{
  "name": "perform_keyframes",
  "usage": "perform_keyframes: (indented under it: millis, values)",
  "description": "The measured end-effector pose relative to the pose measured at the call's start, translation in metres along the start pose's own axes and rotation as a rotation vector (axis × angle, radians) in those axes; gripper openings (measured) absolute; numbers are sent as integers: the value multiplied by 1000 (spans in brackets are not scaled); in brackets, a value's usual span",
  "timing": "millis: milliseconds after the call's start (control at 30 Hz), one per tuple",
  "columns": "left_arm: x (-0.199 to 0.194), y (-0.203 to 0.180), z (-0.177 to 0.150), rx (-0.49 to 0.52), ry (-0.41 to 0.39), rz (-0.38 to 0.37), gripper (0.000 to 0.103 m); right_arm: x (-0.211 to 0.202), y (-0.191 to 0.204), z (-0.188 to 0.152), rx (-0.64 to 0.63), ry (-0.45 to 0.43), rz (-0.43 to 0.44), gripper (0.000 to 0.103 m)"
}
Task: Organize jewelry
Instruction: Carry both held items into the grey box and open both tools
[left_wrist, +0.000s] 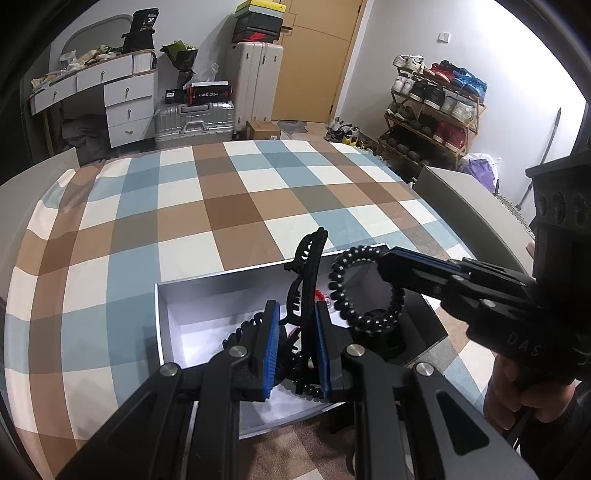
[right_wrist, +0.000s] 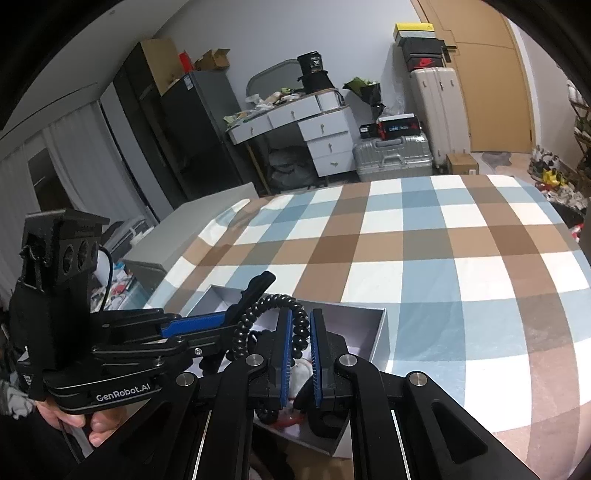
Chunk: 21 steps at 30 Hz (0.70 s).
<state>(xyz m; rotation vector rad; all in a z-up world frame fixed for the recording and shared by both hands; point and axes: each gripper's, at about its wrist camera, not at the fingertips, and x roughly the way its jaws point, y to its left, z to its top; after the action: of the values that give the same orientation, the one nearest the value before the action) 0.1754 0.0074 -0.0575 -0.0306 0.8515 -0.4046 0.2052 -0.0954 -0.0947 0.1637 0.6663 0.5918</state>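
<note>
A white open box (left_wrist: 173, 321) lies on the checked tablecloth; it also shows in the right wrist view (right_wrist: 380, 339). My left gripper (left_wrist: 295, 332) is shut on a black claw hair clip (left_wrist: 310, 266), held upright over the box. My right gripper (right_wrist: 299, 339) is shut on a black spiral hair tie (right_wrist: 266, 306), held above the box beside the clip. In the left wrist view the hair tie (left_wrist: 354, 310) hangs from the right gripper (left_wrist: 384, 258). More black items and something red lie in the box, partly hidden.
The checked tablecloth (left_wrist: 221, 199) covers the surface beyond the box. A grey chair back (left_wrist: 469, 206) stands at the right edge. Suitcases, a white desk and a shoe rack stand far behind.
</note>
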Motion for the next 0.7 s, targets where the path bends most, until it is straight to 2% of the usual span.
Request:
perform_keyframes:
  millis: [167,200,233,300,367,500,600,700]
  values:
    - [0,3,0,4,-9,30,15,5,3,0,-15,7,-4,13]
    - [-2,3,0,5,-12,25,15,5,2,-1,-12,6,-1,17]
    - [-4,3,-1,11,-18,15,16,4,1,-2,-8,2,-1,27]
    - [-9,2,-1,22,-39,25,25,-1,-1,-4,5,-11,-1,33]
    - [-13,0,-2,28,-55,21,38,-6,-3,-5,16,-22,0,34]
    - [-21,-2,-3,33,-80,39,41,-17,-2,-7,23,-39,-5,43]
    - [-25,-4,-6,32,-89,55,48,-26,0,-8,18,-55,-10,48]
    - [-30,-5,-9,29,-103,68,52,-36,3,-10,17,-74,-15,61]
